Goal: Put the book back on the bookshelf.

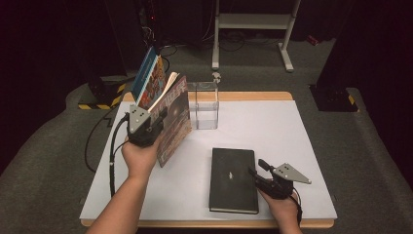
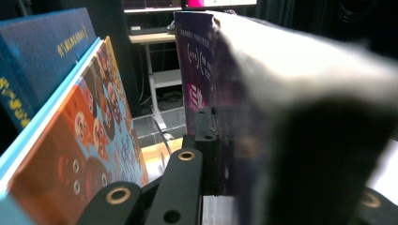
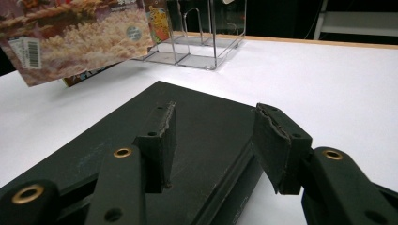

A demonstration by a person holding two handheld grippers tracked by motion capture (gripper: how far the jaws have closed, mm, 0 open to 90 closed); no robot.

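Right gripper (image 1: pixel 256 171) fingers (image 3: pixel 159 140) part-open, straddling edge of black book (image 1: pixel 234 179), pads not pressing. Black book: flat, matte hardcover, near table (image 1: pixel 292 146) front edge. Left gripper (image 1: pixel 158 118) clamped on magazine (image 1: pixel 173 119), lifted left of clear rack (image 1: pixel 204 105). Risk: thin glossy magazine sags, slips. Behind: leaning books (image 1: pixel 148 78).

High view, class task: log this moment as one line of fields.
left gripper: shut on purple book, lifted, tilted | right gripper: fingers open astride black book edge | black book: flat on table
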